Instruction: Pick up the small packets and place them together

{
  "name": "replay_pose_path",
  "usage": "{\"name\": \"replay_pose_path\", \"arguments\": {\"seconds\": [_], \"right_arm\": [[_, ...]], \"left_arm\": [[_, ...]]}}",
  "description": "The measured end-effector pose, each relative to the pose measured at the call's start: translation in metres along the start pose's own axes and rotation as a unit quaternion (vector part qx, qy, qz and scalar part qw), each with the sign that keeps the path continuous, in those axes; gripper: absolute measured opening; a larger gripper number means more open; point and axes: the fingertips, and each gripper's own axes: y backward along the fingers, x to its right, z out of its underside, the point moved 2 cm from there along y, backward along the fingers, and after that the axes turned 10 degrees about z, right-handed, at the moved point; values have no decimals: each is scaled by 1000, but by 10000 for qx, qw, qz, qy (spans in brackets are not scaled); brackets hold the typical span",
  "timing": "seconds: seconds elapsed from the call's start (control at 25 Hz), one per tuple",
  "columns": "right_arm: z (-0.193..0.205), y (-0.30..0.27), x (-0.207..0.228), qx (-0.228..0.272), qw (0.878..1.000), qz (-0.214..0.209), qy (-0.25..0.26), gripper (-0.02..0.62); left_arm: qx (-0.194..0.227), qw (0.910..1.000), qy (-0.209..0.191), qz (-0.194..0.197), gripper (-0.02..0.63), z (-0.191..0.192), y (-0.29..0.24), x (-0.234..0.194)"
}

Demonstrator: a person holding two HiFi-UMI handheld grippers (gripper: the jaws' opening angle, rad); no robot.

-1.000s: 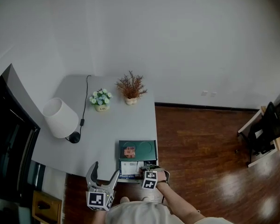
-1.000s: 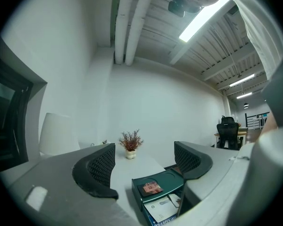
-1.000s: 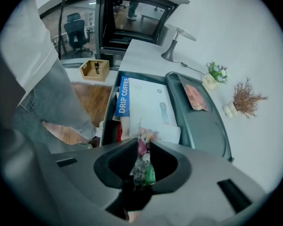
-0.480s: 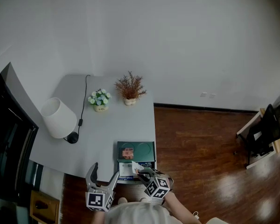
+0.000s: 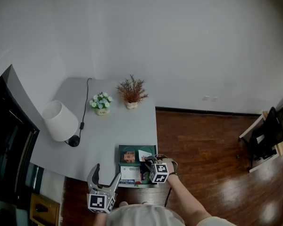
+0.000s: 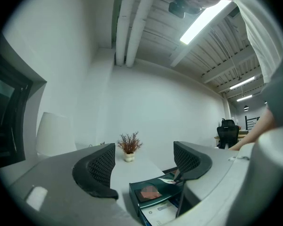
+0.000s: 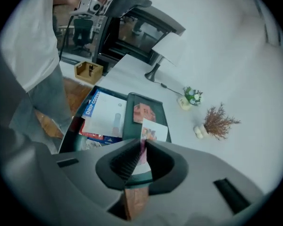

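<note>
Head view: a pale grey rectangular table [image 5: 108, 126] is carrying a dark green shallow plastic tray [image 5: 122, 149] near its front edge. A white printed cardboard box [image 5: 130, 173] is lying just in front of the tray.

The left gripper [image 5: 106, 171] is hovering off the table's front edge. Its jaws are standing apart with nothing between them.

The right gripper [image 5: 148, 160] is reaching over the tray from the near side. It is clamping a small white-and-pink foil packet [image 5: 144, 155] between its closed pads.

Right gripper view: the held packet [image 7: 153, 133] is projecting forward out of the jaws, so its long axis is running along them. Its free end is hanging above the tray floor.

A second small packet, reddish-brown and square [image 7: 143, 111], is lying flat in the tray. It is sitting just beyond the held one and slightly to the left, and the two are not touching.

Judgement: the release is depending on this offset, so a short move forward and left is appearing necessary. The right gripper is by far the nearer one.
</note>
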Motion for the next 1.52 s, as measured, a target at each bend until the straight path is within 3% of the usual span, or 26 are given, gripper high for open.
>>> {"name": "replay_pose_path", "arguments": {"seconds": [0.2, 0.36, 0.4, 0.44, 0.48, 0.56, 0.68, 0.72, 0.84, 0.88, 0.92, 1.04, 1.16, 1.32, 1.52], "right_arm": [[3, -17, -7, -192, 9990, -312, -238, 75], [-1, -13, -1, -177, 9974, -171, -673, 81], [-4, -9, 3, -69, 9951, -65, -985, 149], [-9, -3, 10, 110, 9903, 90, -1382, 346], [-15, 7, 19, 355, 9821, 304, -1822, 435], [-30, 38, 42, 1031, 9527, 833, -2734, 434], [-50, 97, 72, 2227, 8818, 1328, -3941, 434], [-53, 118, 78, 2593, 8582, 1385, -4207, 433], [-55, 176, 92, 3417, 7977, 1831, -4619, 331], [-51, 188, 96, 3481, 7824, 2045, -4741, 327], [-46, 195, 97, 3423, 7748, 2225, -4827, 307], [-34, 196, 94, 3113, 7782, 2443, -4876, 305], [-29, 196, 88, 3042, 7725, 2431, -5017, 305], [-32, 198, 83, 2995, 7830, 2386, -4902, 305], [-29, 204, 80, 2969, 7836, 2378, -4913, 305]], "left_arm": [[18, 10000, 18, -43, 380, -1, 1, -2], [3, 10000, 45, -46, 380, 0, -1, -5], [6, 10000, 66, -47, 380, 1, -1, -5], [9, 10000, 73, -32, 380, 1, -2, -5], [11, 10000, 68, -2, 380, 1, -3, -4], [20, 9999, 61, 78, 380, 1, -6, -2], [39, 9998, 52, 206, 379, 0, -11, 1], [53, 9997, 64, 239, 379, -1, -13, 2], [86, 9994, 71, 326, 379, -3, -19, 7], [86, 9993, 46, 366, 377, -4, -21, 8], [82, 9991, 21, 411, 374, -4, -23, 10], [48, 9985, -21, 545, 370, -4, -28, 16], [26, 9978, -14, 656, 370, -3, -30, 23], [9, 9970, -49, 772, 368, -4, -34, 29], [1, 9964, -39, 850, 368, -4, -35, 35]]}}
